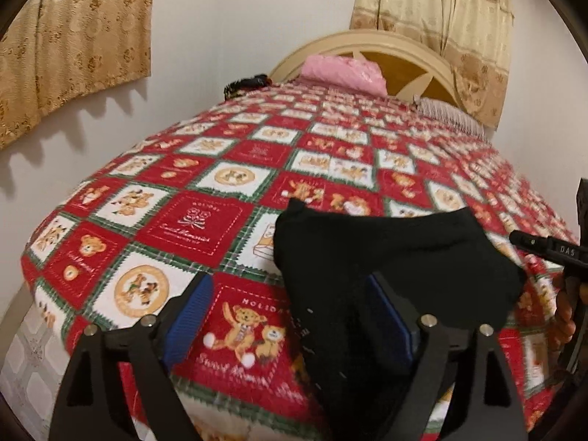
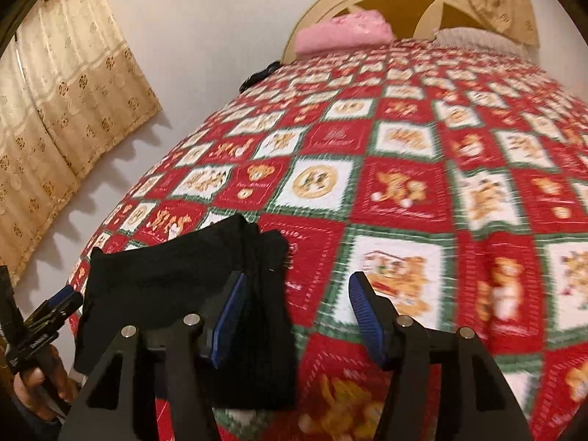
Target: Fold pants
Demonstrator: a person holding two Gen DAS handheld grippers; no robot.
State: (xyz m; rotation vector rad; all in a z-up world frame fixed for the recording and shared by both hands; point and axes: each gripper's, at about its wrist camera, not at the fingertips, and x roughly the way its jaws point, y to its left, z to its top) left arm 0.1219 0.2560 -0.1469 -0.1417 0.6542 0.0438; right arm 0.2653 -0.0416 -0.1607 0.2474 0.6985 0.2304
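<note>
Black pants (image 1: 397, 257) lie bunched at the near end of the bed on a red, white and green teddy-bear quilt (image 1: 191, 220). My left gripper (image 1: 294, 316) is open; its right blue-padded finger (image 1: 389, 308) sits over the pants, its left finger over the quilt. In the right wrist view the pants (image 2: 176, 275) lie at the lower left. My right gripper (image 2: 297, 305) is open, its left finger (image 2: 229, 312) against the pants' right edge, its right finger over bare quilt. Neither gripper holds the cloth.
A pink pillow (image 1: 341, 70) and a cream headboard (image 1: 404, 47) are at the far end. A striped pillow (image 1: 452, 114) lies at the far right. A dark object (image 1: 246, 84) rests at the bed's far left edge. Curtains (image 1: 73, 44) hang on the wall (image 2: 205, 36).
</note>
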